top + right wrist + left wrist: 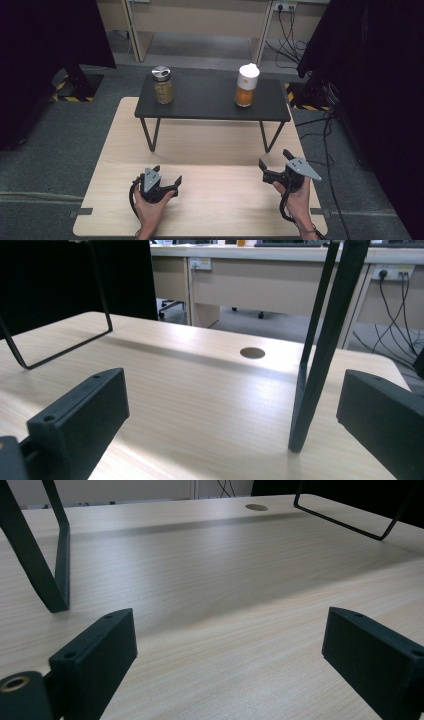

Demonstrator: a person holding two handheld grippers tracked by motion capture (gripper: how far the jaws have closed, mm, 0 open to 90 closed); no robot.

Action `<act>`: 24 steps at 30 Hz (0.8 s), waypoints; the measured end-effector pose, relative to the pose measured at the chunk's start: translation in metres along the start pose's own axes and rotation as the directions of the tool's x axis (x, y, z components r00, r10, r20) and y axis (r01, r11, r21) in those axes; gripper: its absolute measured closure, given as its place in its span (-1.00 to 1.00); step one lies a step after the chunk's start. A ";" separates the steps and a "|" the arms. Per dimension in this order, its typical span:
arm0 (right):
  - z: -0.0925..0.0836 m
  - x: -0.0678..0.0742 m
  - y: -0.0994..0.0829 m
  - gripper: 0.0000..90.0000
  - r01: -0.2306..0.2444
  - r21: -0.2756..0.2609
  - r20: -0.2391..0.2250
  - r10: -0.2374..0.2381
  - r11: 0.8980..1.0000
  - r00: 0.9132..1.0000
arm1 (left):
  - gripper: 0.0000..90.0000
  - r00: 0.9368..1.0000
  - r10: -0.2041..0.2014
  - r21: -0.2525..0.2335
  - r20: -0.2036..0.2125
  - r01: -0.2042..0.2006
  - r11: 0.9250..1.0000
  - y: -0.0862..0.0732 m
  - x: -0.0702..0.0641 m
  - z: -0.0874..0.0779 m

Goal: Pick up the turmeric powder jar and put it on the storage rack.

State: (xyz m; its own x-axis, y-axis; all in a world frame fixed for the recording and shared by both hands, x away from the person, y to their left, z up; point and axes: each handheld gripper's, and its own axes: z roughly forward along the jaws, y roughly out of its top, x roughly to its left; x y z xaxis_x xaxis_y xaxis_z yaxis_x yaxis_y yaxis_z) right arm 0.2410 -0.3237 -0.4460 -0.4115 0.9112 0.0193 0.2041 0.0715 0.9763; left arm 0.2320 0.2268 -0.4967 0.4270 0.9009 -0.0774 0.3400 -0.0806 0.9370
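A light wooden table (200, 200) carries a small black shelf (210, 100) on thin metal legs. On the shelf stand a glass jar with a silver lid (163, 85) at the left and a bottle of orange stuff with a white cap (247, 85) at the right. My left gripper (167, 175) rests low over the table's near left part, jaws open and empty (227, 650). My right gripper (275, 159) hovers at the near right, jaws open and empty (235, 420), just in front of the shelf's right leg (320, 355).
The shelf's left leg (47, 565) stands close ahead of the left gripper. A round cable hole (252, 352) sits in the table's far part. Desks, wall sockets and cables (287, 30) lie beyond; black curtains (370, 75) flank both sides.
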 end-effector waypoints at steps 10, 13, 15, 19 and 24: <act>0.002 -0.002 -0.019 -0.99 -0.026 0.051 0.013 0.025 0.998 1.000 | -0.85 1.000 -0.002 -0.001 -0.003 0.002 1.000 0.000 0.000 0.000; 0.004 -0.002 -0.023 -0.99 -0.032 0.064 0.019 0.030 0.997 0.999 | -0.85 1.000 -0.002 -0.003 -0.003 0.002 1.000 -0.001 0.000 0.000; 0.007 -0.003 -0.028 -0.99 -0.045 0.090 0.027 0.043 0.995 0.999 | -0.85 1.000 0.000 -0.003 -0.004 0.000 1.000 -0.001 -0.001 0.000; 0.010 -0.004 -0.033 -0.99 -0.058 0.117 0.034 0.054 0.991 0.998 | -0.85 1.000 -0.002 -0.003 -0.002 0.002 1.000 -0.001 0.000 0.000; 0.014 -0.007 -0.039 -0.99 -0.073 0.150 0.042 0.068 0.986 0.997 | -0.85 1.000 -0.002 -0.003 -0.002 0.002 1.000 -0.001 0.000 0.000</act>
State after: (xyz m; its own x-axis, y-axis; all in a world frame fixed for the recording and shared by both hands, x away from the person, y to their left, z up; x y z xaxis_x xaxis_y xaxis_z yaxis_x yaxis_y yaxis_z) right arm 0.2478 -0.3271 -0.4873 -0.3592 0.9301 0.0765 0.3650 0.0646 0.9288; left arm 0.2314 0.2267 -0.4972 0.4243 0.9021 -0.0790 0.3383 -0.0770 0.9379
